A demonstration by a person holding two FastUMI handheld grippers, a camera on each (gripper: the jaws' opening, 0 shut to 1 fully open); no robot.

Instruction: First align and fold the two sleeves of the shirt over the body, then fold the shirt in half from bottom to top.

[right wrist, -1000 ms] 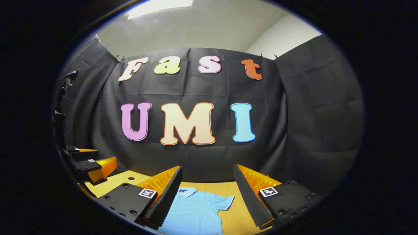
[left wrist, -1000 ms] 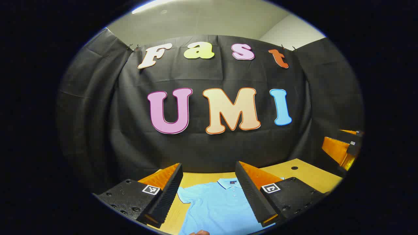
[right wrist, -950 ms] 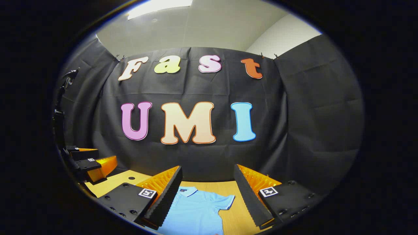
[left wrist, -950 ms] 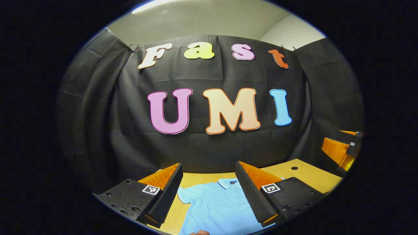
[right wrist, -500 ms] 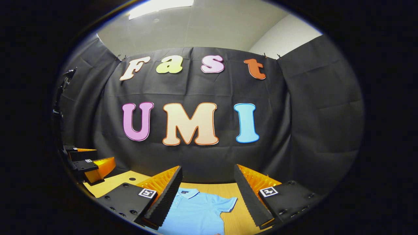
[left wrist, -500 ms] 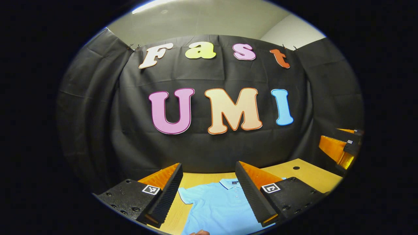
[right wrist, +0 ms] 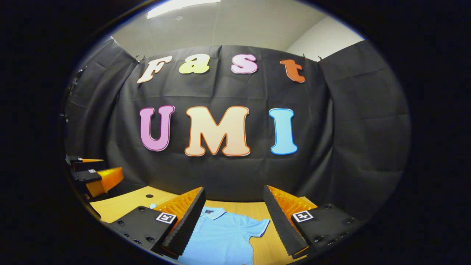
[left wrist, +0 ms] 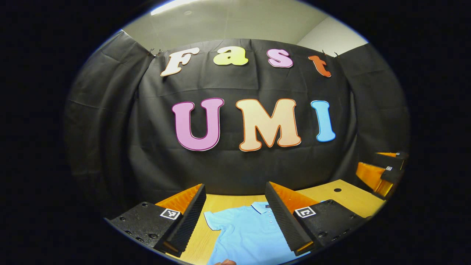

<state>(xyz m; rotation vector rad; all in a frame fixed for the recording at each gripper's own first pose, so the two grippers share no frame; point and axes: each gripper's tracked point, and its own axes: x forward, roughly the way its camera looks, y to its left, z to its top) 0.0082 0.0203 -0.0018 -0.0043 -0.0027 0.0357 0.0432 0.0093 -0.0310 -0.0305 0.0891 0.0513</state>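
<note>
A light blue polo shirt [left wrist: 246, 232] lies flat on the wooden table [left wrist: 349, 198], collar toward the booth wall. In the left gripper view my left gripper [left wrist: 235, 217] is open above it, with the shirt's left sleeve [left wrist: 215, 221] and collar between the fingers. In the right gripper view the shirt [right wrist: 220, 235] shows its right sleeve [right wrist: 259, 225] spread out, and my right gripper [right wrist: 232, 221] hangs open over it, holding nothing. The right gripper [left wrist: 382, 171] also appears at the far right of the left gripper view, and the left gripper [right wrist: 94, 175] at the far left of the right gripper view.
The table [right wrist: 121, 204] has a small round hole [left wrist: 337, 190] near its back right. Black cloth closes the booth close behind the table. A fingertip [left wrist: 225, 262] peeks in at the bottom edge of the left gripper view.
Both views have shifted slightly: the shirt sits a little further right and more of the table shows, so both grippers have tipped or moved a little. Fingers stay open.
</note>
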